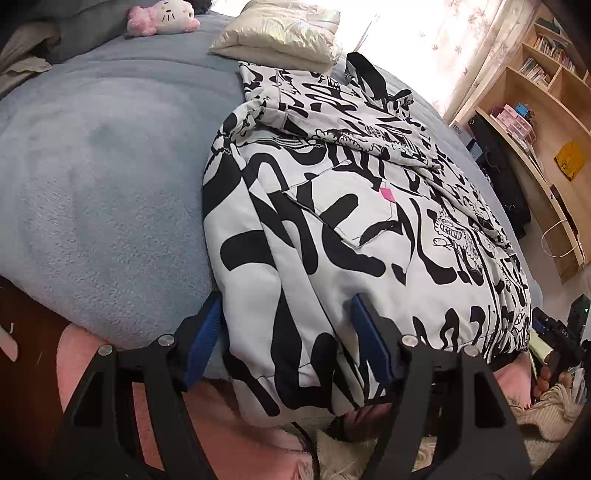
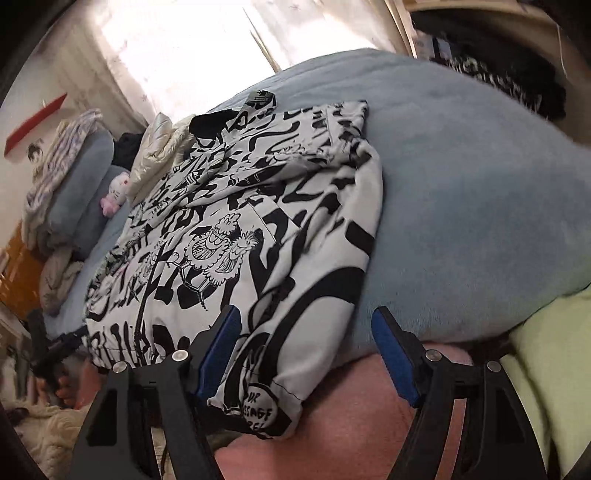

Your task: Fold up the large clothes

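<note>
A large black-and-white printed garment (image 1: pixel 332 221) lies flattened on a blue-grey blanket (image 1: pixel 110 166) that covers a bed. My left gripper (image 1: pixel 286 321) stands open over the garment's near left corner. Its left blue pad sits beside the hem and its right pad rests on top of the fabric. In the right wrist view the same garment (image 2: pixel 240 229) runs away from me. My right gripper (image 2: pixel 306 339) is open astride its near right corner, with one pad on the cloth and the other over the blanket (image 2: pixel 461 203). Neither pair of pads pinches the fabric.
A cream padded bundle (image 1: pixel 280 33) and a pink-and-white plush toy (image 1: pixel 162 18) lie at the far end of the bed. A wooden bookshelf (image 1: pixel 535 92) stands to the right. Pink bedding (image 1: pixel 85 354) shows below the blanket's near edge, and a pale green cloth (image 2: pixel 546 350) lies at the right.
</note>
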Tool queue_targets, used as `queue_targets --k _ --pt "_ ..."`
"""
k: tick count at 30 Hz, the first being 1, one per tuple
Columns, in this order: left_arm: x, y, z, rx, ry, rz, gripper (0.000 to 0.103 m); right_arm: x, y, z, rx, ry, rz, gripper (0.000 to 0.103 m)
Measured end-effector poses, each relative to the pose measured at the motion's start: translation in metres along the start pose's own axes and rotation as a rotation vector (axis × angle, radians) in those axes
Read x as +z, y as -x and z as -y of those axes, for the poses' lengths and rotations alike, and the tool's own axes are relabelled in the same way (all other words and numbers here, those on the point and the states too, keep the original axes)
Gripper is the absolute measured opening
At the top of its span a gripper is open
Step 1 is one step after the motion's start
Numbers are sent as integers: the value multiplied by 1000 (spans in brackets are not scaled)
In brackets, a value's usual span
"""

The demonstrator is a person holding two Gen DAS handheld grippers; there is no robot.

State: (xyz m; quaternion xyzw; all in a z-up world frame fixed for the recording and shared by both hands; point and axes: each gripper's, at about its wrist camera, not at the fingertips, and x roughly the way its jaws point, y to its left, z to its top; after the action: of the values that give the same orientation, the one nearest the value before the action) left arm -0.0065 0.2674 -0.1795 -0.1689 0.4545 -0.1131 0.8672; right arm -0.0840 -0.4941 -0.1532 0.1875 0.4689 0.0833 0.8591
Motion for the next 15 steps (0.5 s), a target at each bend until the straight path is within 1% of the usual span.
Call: queue_targets --k 3,4,6,7,8,11,13,15 --pt "0 -3 -1 -8 11 -3 70 -4 -11 4 36 -4 -22 73" --pt "0 -3 -2 -10 14 -3 70 -5 -15 2 61 5 -30 72" --pt "0 -4 -2 -12 14 -4 70 -7 -21 -4 116 22 -49 64" --pt "0 -4 -1 -15 13 -3 70 -8 -24 -7 160 29 -62 61" --pt "0 -3 -1 -18 11 -3 70 -9 -26 -12 198 38 -65 61" --pt "-2 -3 0 -34 10 -10 70 -9 -34 -24 210 73 -52 61" --pt "-3 -3 0 -45 11 -14 70 -9 -42 -23 237 49 -55 61" --pt "-4 -3 -1 -54 6 -16 70 -8 -45 -24 252 53 -51 61"
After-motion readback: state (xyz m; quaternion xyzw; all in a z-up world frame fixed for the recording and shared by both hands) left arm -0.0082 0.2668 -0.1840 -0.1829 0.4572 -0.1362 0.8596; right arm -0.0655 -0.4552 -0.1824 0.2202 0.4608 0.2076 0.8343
